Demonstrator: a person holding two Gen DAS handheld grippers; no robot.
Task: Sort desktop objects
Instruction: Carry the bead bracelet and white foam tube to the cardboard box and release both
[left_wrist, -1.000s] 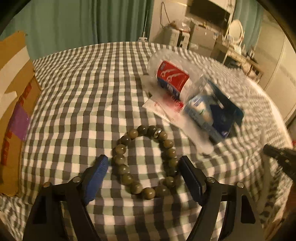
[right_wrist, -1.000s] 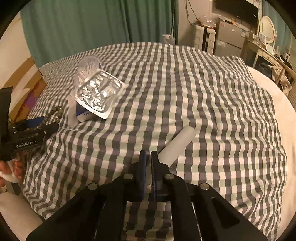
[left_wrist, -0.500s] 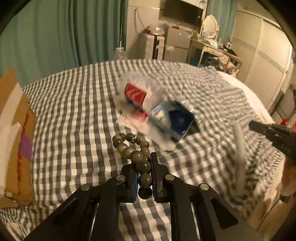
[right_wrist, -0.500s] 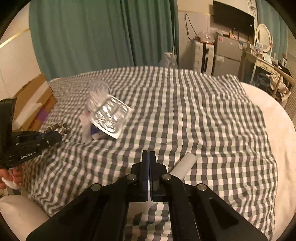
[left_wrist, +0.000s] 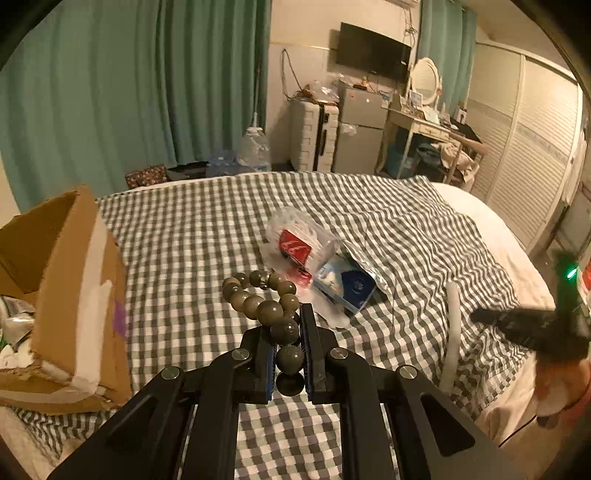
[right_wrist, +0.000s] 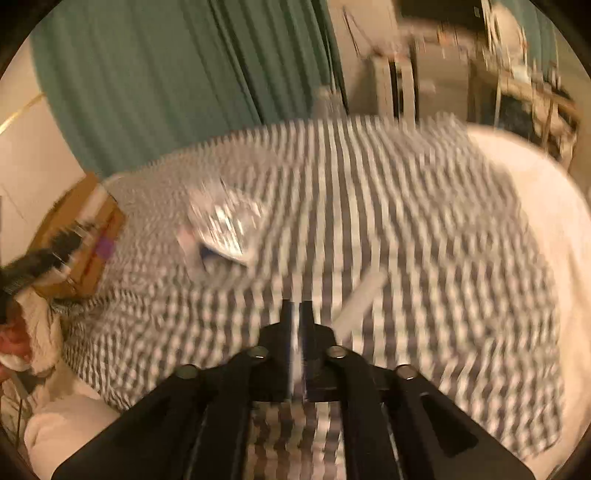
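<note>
My left gripper (left_wrist: 288, 325) is shut on a bracelet of olive-green beads (left_wrist: 264, 299) and holds it lifted above the checked bedspread (left_wrist: 192, 243). A pile of plastic-wrapped packets (left_wrist: 317, 258) lies on the spread ahead, with a white tube (left_wrist: 453, 332) to its right. An open cardboard box (left_wrist: 70, 280) stands at the left. My right gripper (right_wrist: 296, 314) is shut and empty above the spread; its view is blurred. The white tube (right_wrist: 362, 295) lies just right of its tips, and the packets (right_wrist: 229, 225) lie far left.
The right gripper shows at the right edge of the left wrist view (left_wrist: 532, 328). Beyond the bed are green curtains (left_wrist: 129, 92), a suitcase (left_wrist: 314, 136), a small fridge (left_wrist: 360, 129) and a desk (left_wrist: 424, 129). The box also shows in the right wrist view (right_wrist: 92, 236).
My left gripper closed on the bead bracelet and lifted it off the bedspread, tilting up. My right gripper stayed shut and rose away from the white tube, moving fast now.
</note>
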